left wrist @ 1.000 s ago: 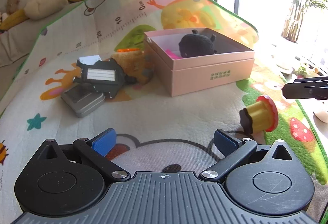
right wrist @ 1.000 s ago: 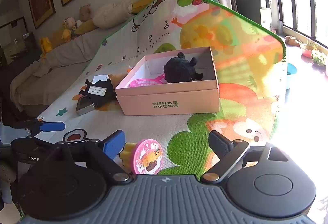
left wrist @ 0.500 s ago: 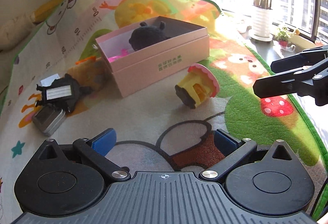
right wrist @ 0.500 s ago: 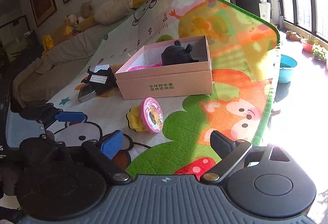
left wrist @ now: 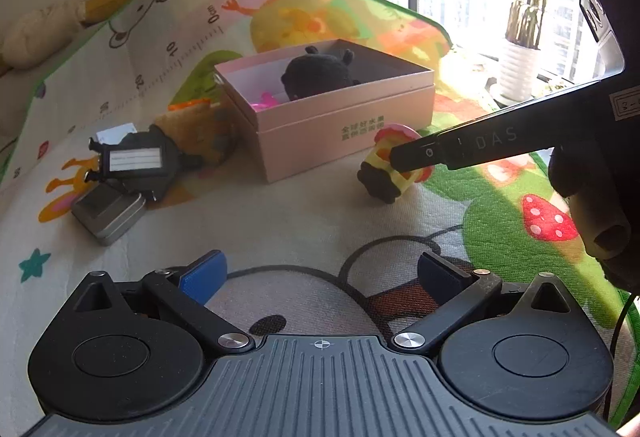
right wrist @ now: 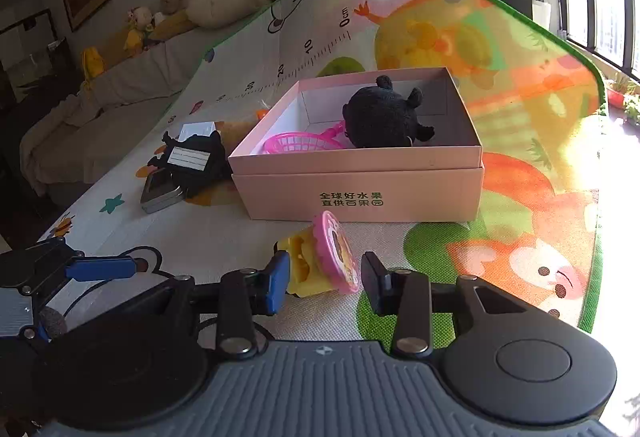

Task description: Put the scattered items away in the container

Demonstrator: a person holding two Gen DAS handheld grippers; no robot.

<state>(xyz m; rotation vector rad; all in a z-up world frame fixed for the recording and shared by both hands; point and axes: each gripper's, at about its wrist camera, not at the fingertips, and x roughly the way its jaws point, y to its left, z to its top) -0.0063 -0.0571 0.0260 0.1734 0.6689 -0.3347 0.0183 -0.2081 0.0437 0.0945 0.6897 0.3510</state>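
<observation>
We cannot tell whether the right claw's (right wrist: 324, 279) pads press the yellow toy (right wrist: 308, 269); its pink cap hides the contact. The box wall (right wrist: 360, 157) cuts off the pink net (right wrist: 300, 143) and the black plush's (right wrist: 384, 117) underside. A brown plush (left wrist: 200, 133) lies half hidden behind the black tag (left wrist: 136, 161).

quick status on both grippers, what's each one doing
left gripper: open, holding nothing.
right gripper: jaws have just been closing around the yellow toy with the pink disc; a firm grip cannot be told.
</observation>
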